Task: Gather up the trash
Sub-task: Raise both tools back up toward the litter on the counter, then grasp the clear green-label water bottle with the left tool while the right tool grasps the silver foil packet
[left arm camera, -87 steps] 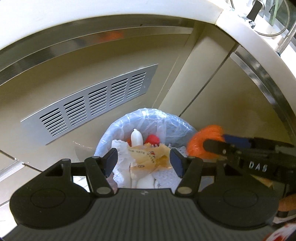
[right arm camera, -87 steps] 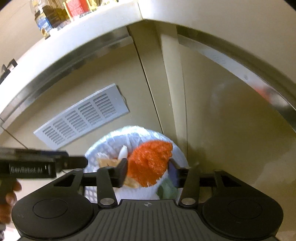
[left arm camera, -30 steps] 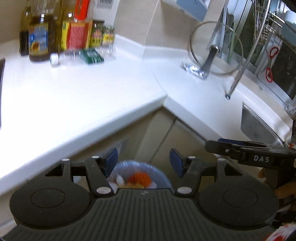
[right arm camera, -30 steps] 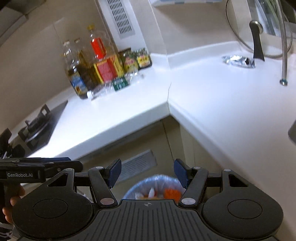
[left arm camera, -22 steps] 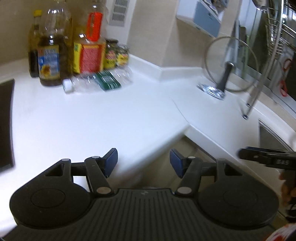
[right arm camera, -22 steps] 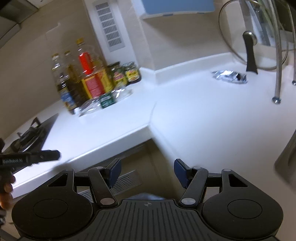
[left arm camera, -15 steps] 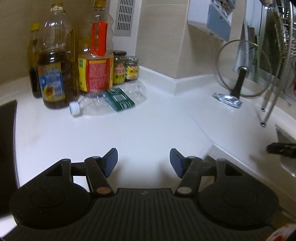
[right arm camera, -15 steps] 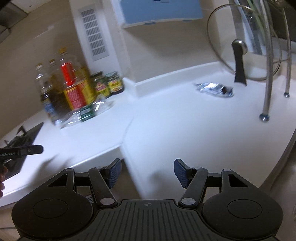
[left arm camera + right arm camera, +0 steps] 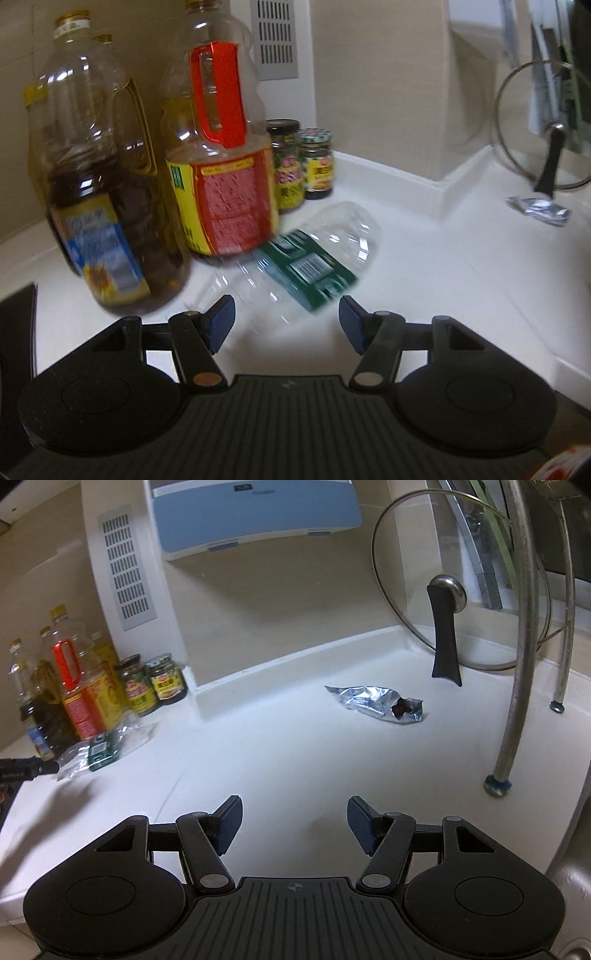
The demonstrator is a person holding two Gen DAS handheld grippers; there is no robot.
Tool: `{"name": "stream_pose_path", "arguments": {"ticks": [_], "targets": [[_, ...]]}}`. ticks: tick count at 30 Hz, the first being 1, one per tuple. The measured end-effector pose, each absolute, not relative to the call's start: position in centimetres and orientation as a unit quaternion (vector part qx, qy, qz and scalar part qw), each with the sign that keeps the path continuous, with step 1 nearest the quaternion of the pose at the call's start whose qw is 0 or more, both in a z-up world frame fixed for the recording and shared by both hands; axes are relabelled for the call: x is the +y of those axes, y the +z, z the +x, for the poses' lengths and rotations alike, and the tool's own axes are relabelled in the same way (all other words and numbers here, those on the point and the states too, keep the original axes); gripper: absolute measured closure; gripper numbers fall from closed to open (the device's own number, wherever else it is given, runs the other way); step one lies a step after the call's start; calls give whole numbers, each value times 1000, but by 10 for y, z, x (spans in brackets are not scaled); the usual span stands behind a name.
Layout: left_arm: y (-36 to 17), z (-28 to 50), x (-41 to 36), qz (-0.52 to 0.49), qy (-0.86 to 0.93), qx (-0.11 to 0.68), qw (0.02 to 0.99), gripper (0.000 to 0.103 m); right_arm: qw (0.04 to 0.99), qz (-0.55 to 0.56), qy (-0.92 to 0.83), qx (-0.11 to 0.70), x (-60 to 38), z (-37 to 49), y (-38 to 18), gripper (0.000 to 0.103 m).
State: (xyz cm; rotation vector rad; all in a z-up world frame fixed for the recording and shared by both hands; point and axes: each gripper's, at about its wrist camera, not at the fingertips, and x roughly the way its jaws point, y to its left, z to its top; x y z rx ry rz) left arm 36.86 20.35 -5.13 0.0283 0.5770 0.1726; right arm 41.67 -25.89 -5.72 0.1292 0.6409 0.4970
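The left gripper (image 9: 287,321) is wide and empty, its jaws just short of the fallen plastic bottle (image 9: 295,258) on the surface (image 9: 443,280). The right gripper (image 9: 294,823), also wide and empty, faces the foil wrapper (image 9: 375,703), well apart. Judged step: reaching; next, straddle the bottle and close.

A white worktop (image 9: 295,738) runs into a corner. At its left end stand large oil bottles: one with dark oil (image 9: 99,206) and one with a red handle and red label (image 9: 221,155). Just beside them stand two small jars with printed labels (image 9: 301,162). A slotted vent panel (image 9: 125,572) sits on the wall above. A glass pot lid with a black handle (image 9: 447,627) stands upright against the back wall. Metal rack legs (image 9: 517,664) rest on the worktop to the right.
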Motion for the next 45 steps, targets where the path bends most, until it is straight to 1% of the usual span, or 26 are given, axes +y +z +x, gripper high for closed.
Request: {"name": "stream_pose_path", "arguments": {"ticks": [4, 7, 9, 17, 24, 29, 36, 45], "targets": [[-52, 396, 215, 30, 97, 288, 952, 44, 920, 55, 240, 306, -256, 437, -58, 40], [-51, 412, 224, 38, 109, 292, 949, 40, 921, 50, 238, 303, -253, 454, -57, 40], [-51, 420, 231, 36, 116, 296, 948, 34, 921, 48, 239, 302, -252, 463, -56, 40], [-60, 439, 238, 36, 91, 346, 933, 34, 916, 48, 248, 310, -245, 483, -63, 40], [-59, 430, 216, 34, 51, 344, 937, 33, 908, 48, 256, 327, -240, 494, -71, 40], [-48, 428, 185, 24, 1, 341, 940, 33, 918, 37, 249, 305, -238, 511, -63, 40], [-47, 440, 153, -14, -11, 331, 944, 33, 935, 0, 216, 282, -235, 560, -65, 40], [-46, 460, 156, -65, 18, 332, 941, 31, 918, -14, 207, 339, -236, 623, -97, 40]]}}
